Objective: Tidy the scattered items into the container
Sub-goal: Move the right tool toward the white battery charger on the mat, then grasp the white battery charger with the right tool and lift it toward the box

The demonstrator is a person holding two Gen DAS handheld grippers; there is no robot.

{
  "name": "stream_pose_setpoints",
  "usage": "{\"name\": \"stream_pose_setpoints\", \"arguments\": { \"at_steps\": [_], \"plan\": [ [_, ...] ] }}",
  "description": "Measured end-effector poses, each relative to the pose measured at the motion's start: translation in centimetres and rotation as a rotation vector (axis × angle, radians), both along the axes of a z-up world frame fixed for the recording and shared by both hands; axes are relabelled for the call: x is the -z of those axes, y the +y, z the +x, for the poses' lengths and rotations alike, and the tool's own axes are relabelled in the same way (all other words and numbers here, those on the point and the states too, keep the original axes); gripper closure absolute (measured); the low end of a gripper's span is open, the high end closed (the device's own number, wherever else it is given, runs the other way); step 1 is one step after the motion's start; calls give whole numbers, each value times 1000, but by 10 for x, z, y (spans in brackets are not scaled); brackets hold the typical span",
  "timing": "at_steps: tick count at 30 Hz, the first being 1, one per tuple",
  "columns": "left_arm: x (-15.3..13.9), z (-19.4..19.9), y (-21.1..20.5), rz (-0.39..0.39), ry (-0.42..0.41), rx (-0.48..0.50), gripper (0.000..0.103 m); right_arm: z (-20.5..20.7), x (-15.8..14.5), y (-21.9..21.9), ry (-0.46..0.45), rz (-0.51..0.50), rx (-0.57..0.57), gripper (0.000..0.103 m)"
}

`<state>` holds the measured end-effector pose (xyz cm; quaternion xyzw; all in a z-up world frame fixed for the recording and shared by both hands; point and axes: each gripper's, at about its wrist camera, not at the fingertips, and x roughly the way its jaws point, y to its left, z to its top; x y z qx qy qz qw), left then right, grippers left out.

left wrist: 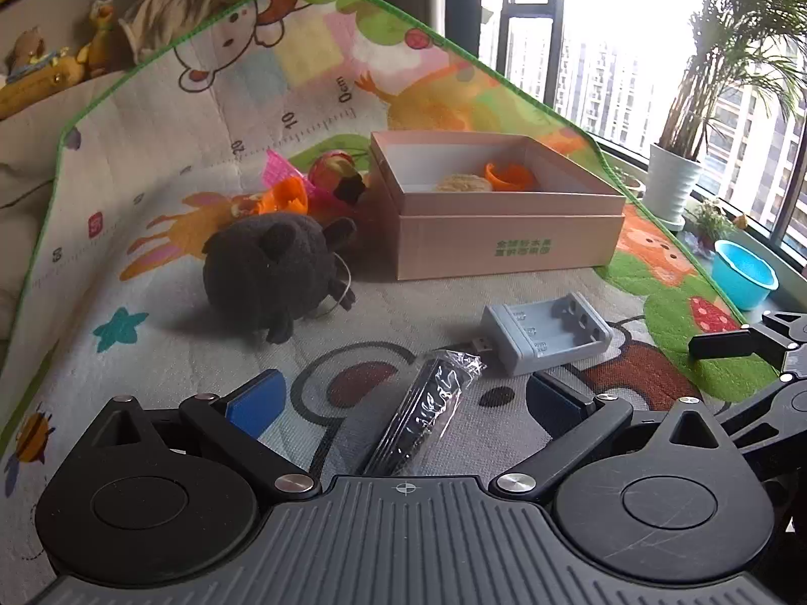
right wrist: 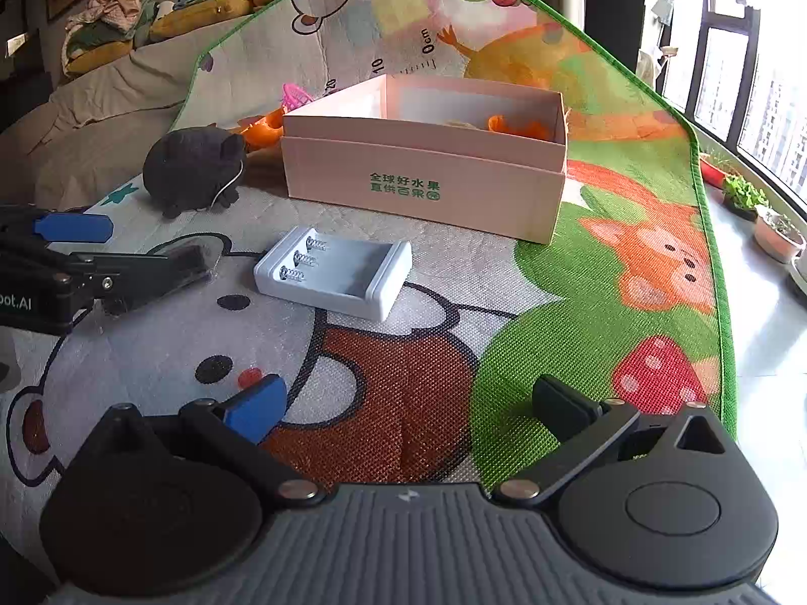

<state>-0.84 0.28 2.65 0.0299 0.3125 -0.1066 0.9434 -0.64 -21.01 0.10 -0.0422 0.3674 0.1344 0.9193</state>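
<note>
I have the left tongs (left wrist: 403, 398) spread wide and low over the play mat (left wrist: 166, 116), holding nothing, with the black item in a clear wrapper (left wrist: 418, 418) lying lengthwise in the gap between the two fingers; I judge I have lined up this way so the pads can close across its narrow width. From the right wrist view those same tongs come in from the left edge, level and close to the mat, the wrapped item between their tips. My right tongs (right wrist: 411, 408) are also wide open and empty, hovering over the printed bear, pointed toward the grey battery charger (right wrist: 335, 277), which sits flat with its springs up, near but not yet between the fingers; that looks like my next pick. Beyond it stands the pink cardboard box (right wrist: 423, 186), open-topped, already holding an orange cup (left wrist: 509, 176) and a pale round piece I cannot identify. Left of the box, the dark plush toy (left wrist: 272, 267) rests on the mat, and behind it a cluster of orange, pink and red toys (left wrist: 302, 186) remains outside.
</note>
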Motion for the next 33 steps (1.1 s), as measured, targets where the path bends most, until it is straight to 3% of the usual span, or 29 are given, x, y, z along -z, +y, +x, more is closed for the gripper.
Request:
{"name": "stream_pose_setpoints", "arguments": {
  "at_steps": [7,11,13,20,21,23,28,33],
  "plan": [
    [-3,-2,7,21,-40,-27,0,9,-7,6,52,-3,-10,0],
    [-5,2,17,7,-31,-59,0,14,-18,21,-7,70,-2,4],
    [-5,2,22,2,-28,-72,0,18,-21,36,-49,42,-4,11],
    [-6,-2,39,-39,-16,-67,0,40,-16,69,-49,-32,-21,11],
    [-6,-2,40,-45,-14,-59,0,41,-15,70,-56,-42,-11,15],
    [-4,-4,38,-41,-14,-41,0,43,-15,69,-59,-51,-5,22],
    [1,-5,27,-17,-2,18,0,32,-21,46,-47,-59,19,23],
    [4,-1,16,-6,18,54,0,3,-32,8,-95,-80,85,23]
  ]
}}
